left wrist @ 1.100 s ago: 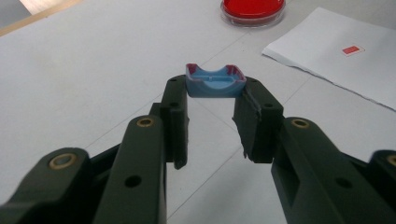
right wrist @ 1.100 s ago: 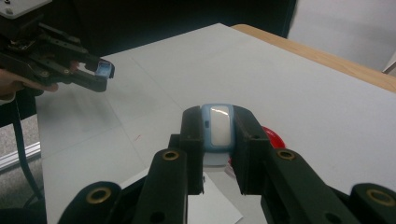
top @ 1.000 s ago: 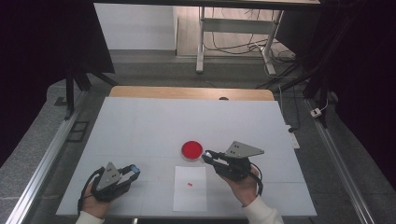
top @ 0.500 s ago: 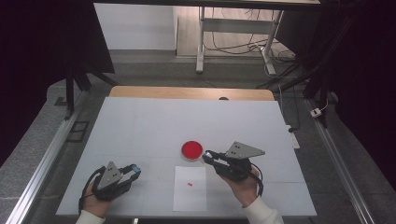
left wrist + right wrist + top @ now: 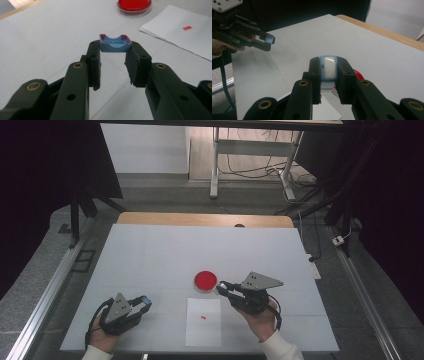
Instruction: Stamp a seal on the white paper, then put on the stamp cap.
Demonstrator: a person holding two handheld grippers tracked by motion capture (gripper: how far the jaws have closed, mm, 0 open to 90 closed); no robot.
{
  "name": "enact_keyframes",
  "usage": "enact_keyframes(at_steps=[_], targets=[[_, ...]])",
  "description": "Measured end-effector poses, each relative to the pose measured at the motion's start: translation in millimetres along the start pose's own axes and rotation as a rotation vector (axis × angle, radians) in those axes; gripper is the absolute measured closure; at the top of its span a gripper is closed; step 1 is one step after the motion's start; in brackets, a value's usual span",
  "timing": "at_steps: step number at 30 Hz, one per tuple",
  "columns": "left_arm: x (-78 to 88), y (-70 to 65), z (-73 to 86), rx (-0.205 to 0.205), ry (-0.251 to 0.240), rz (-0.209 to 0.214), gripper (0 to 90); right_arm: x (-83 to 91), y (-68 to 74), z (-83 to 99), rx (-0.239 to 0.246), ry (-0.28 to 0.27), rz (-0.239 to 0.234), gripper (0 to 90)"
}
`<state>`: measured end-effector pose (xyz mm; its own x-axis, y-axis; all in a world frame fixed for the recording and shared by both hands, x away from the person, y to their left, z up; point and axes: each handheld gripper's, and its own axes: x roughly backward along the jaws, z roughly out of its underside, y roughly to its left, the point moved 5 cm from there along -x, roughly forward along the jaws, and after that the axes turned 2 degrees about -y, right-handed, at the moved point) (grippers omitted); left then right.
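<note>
I have both grippers loaded. My left gripper [image 5: 115, 53], sitting at the lower left of the high view, pinches a small blue cap [image 5: 115, 43] crosswise between its fingertips; the cap's open, hollow side faces up and its rim looks tinged red. My right gripper [image 5: 329, 68], at lower centre-right of the high view, clamps a light-blue stamp body [image 5: 328, 67] with a pale oblong face, held upright between the jaws.

So the 2 parts are apart and well separated across the table [image 5: 160, 255]. I judge the pulling-apart is done. On the white sheet of paper [image 5: 203, 332], low in the middle of the high view, there is 1 small red mark [image 5: 203, 317]; I cannot tell whether it is a stamped print or a printed target. The round red ink dish [image 5: 205, 280] lies just above the sheet, touching or nearly touching the right gripper's tips in that view.

What looks left to me: either pressing the body onto the dish and then the paper, or bringing the cap back onto the body. The pictures do not settle which.
</note>
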<state>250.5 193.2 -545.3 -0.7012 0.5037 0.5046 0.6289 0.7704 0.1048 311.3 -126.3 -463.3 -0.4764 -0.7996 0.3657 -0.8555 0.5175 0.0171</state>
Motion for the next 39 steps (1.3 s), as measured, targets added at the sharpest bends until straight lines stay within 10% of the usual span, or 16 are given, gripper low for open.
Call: enact_keyframes(at_steps=[39], targets=[[-28.3,-26.4,-19.9,-0.066,0.003,0.055,65.4,-5.0,3.8,0.3,0.007,0.001,-0.007,75.4]])
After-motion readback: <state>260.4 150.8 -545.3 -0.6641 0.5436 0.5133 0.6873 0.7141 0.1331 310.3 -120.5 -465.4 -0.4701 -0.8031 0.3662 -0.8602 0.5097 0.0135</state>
